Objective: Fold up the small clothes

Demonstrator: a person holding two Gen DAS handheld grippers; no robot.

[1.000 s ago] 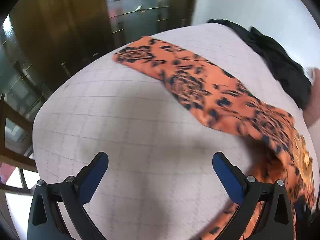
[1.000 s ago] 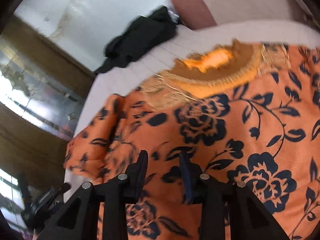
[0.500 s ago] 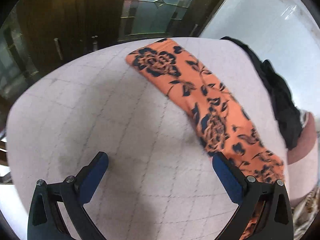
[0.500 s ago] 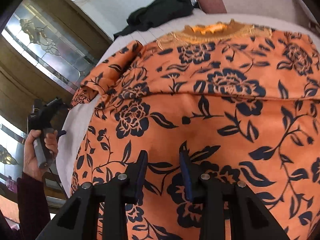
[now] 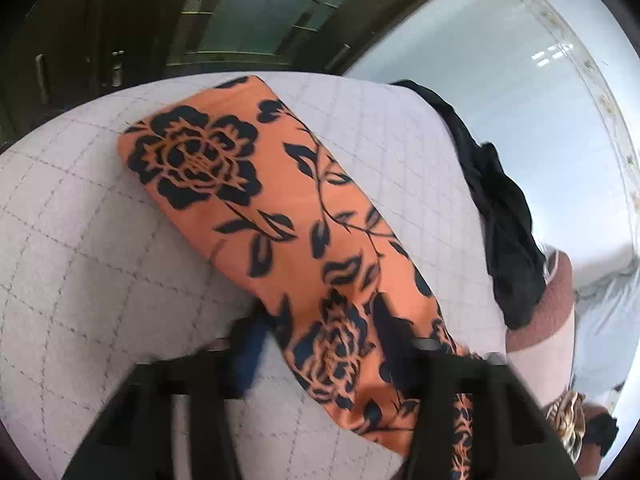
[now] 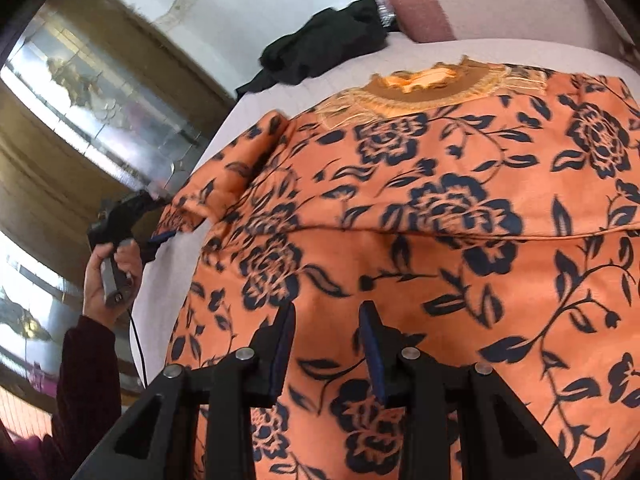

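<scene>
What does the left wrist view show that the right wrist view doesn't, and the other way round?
Only the left wrist view: the sleeve stretched flat to its cuff, with the left gripper closing its jaws around it.

Only the right wrist view: the garment's body, the gold-trimmed neckline, the right gripper with fabric between its fingers, and the hand carrying the left gripper.

Both: the orange floral garment, the black cloth and the quilted surface.

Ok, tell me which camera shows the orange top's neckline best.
Right wrist view: the neckline with its gold trim lies in plain sight at the far end of the orange floral top. The left wrist view shows only one sleeve stretched across the quilted surface; no neckline.
</scene>
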